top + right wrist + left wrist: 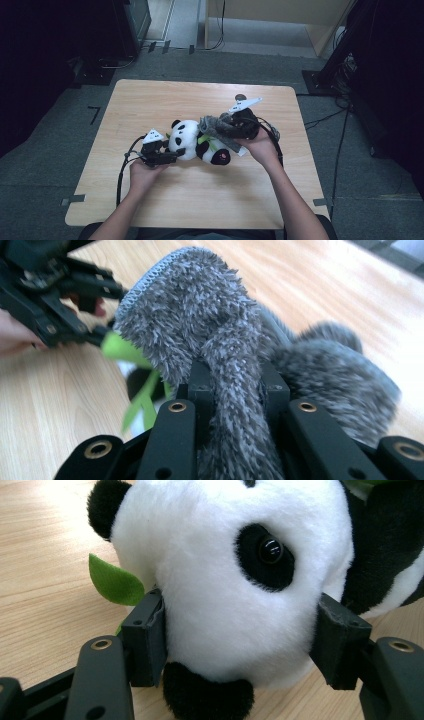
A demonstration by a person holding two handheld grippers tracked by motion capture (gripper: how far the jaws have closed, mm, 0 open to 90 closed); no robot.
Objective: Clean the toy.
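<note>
Left claw (240, 645) – clamped on panda head (235, 580) | right claw (232, 390) – clamped on grey fuzzy cloth (200, 315)

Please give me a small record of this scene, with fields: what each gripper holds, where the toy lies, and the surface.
surface: wooden table
toy: plush panda, lying on the table between the two hands
left gripper: jaws clamped on both sides of the panda's white head
right gripper: jaws shut on a strip of grey fuzzy cloth
cloth position: draped over the panda's body
green detail: felt leaf beside the head
</note>
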